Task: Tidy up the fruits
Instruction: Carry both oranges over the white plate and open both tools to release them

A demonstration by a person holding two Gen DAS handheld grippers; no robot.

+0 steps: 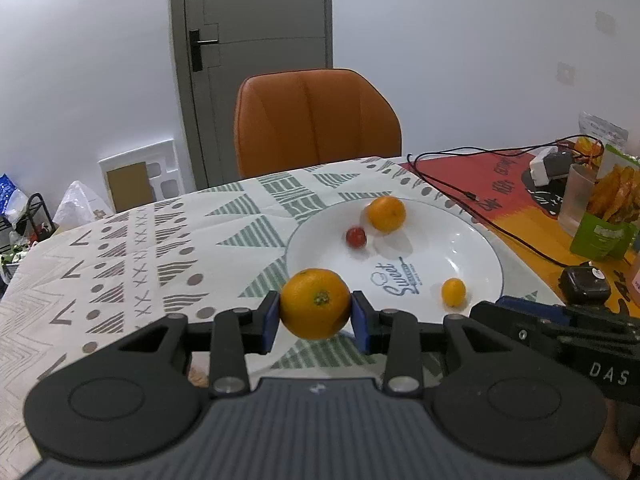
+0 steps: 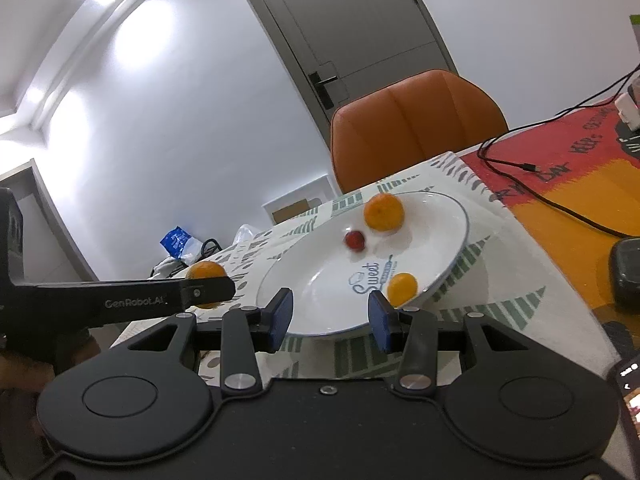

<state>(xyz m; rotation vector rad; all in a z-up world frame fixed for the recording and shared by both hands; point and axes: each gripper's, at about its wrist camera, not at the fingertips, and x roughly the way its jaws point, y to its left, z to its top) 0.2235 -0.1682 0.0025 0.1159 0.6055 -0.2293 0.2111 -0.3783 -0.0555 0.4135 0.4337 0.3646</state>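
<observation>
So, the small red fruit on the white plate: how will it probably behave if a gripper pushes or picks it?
The small red fruit looks round and glossy, so a push would likely send it rolling across the smooth white plate, perhaps into the orange beside it. It is much smaller than that orange, so probably light. Its shiny skin suggests it could slip from the pads or bruise if squeezed hard.

A cloth-covered surface (image 1: 132, 240), patterned with green and grey triangles, carries a white plate (image 1: 472, 240); beside it lie a red-and-orange mat (image 1: 516, 216), a black cable (image 1: 448, 190), a clear cup (image 1: 576, 200) and snack packets (image 1: 604, 220).
</observation>
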